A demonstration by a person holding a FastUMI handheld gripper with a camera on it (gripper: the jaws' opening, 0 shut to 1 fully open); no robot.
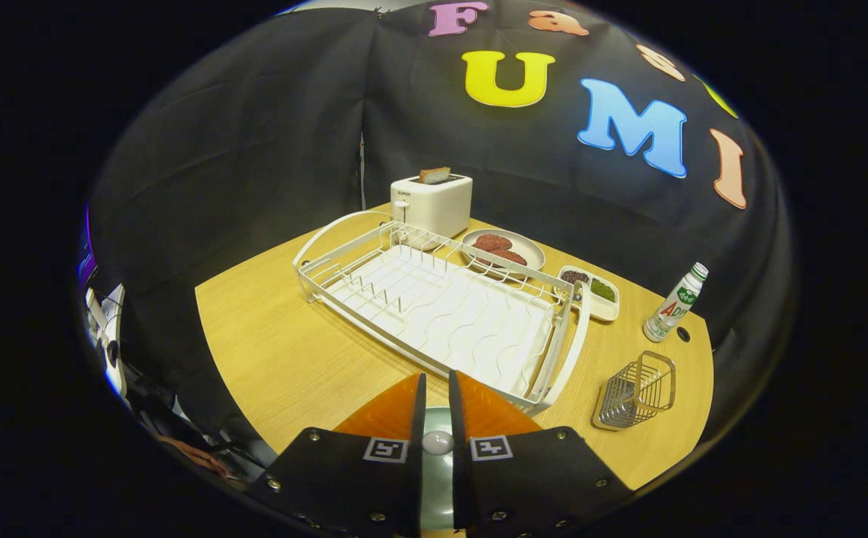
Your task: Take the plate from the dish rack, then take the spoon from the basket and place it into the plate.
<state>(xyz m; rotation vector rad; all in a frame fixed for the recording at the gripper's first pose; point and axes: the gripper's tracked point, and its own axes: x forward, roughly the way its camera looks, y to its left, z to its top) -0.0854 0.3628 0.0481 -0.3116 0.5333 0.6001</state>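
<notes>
— Counting the things on the light wooden table [269, 344], what are you finding?

— I am seeing one white wire dish rack [441, 306] lying in the middle, with nothing standing in it. Behind it one white toaster [434, 202] is standing, and one slice of bread [434, 175] is sticking out of its top. Just beside the rack one pale round dish [503, 250] is carrying two brown patties. Next to it one white divided tray [591, 288] is holding two fillings, one dark and one green. One clear plastic bottle with a white cap [676, 302] is standing apart, near the table's far corner. One small metal wire basket [635, 392] is sitting near the rack's closer end, and I am seeing nothing inside it.

— And how is the hand-held gripper [437, 376] standing?

— It is pointing forward and somewhat down over the near side of the table, with its tips reaching just up to the closer end of the rack. Its two fingers are standing almost together, leaving only a narrow slot. In this slot a small pale rounded end is sitting, touching both fingers; I am taking it as the spoon [437, 441], though the rest of it is hidden.

— Where is the plate lying?

— A pale green plate [437, 478] is showing under the gripper, through the slot between the fingers.
</notes>
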